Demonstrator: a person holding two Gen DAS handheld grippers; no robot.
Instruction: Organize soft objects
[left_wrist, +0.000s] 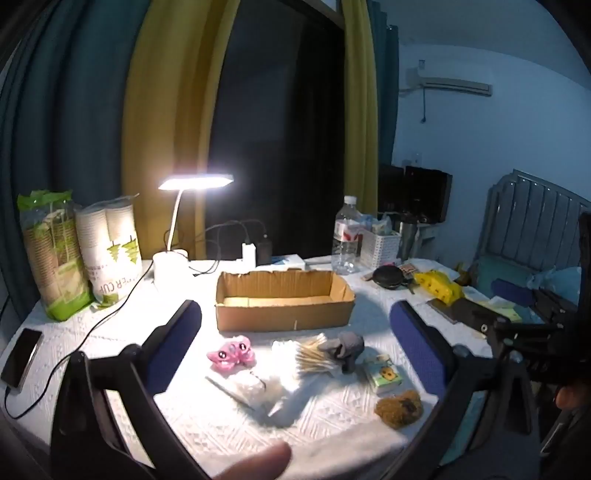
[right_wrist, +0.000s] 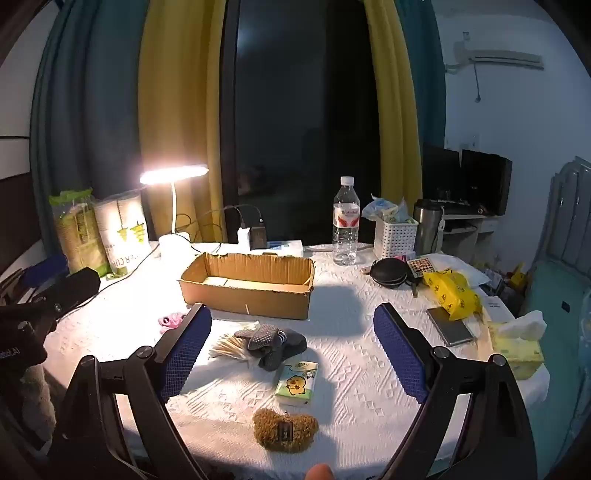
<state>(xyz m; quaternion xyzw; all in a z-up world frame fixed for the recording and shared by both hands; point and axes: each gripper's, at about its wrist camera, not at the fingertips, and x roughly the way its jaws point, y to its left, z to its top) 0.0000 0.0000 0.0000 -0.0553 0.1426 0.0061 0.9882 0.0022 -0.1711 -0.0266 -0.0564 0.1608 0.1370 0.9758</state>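
While both grippers — left gripper (left_wrist: 295, 325) and right gripper (right_wrist: 291, 325) — hover spread and empty, the cardboard box (left_wrist: 282, 295) looks bare; pink plush (left_wrist: 231, 356), grey socks (right_wrist: 271, 345), tissue pack (right_wrist: 297, 380) and brown plush (right_wrist: 284, 428) await sorting on the table (right_wrist: 343, 310)

Home bedroom at night: yellow and teal curtains (right_wrist: 177, 110) over a dark window, wall air conditioner (right_wrist: 498, 57), bed headboard (left_wrist: 535, 218), lit desk lamp (left_wrist: 195, 182) on cluttered counter (right_wrist: 351, 332).
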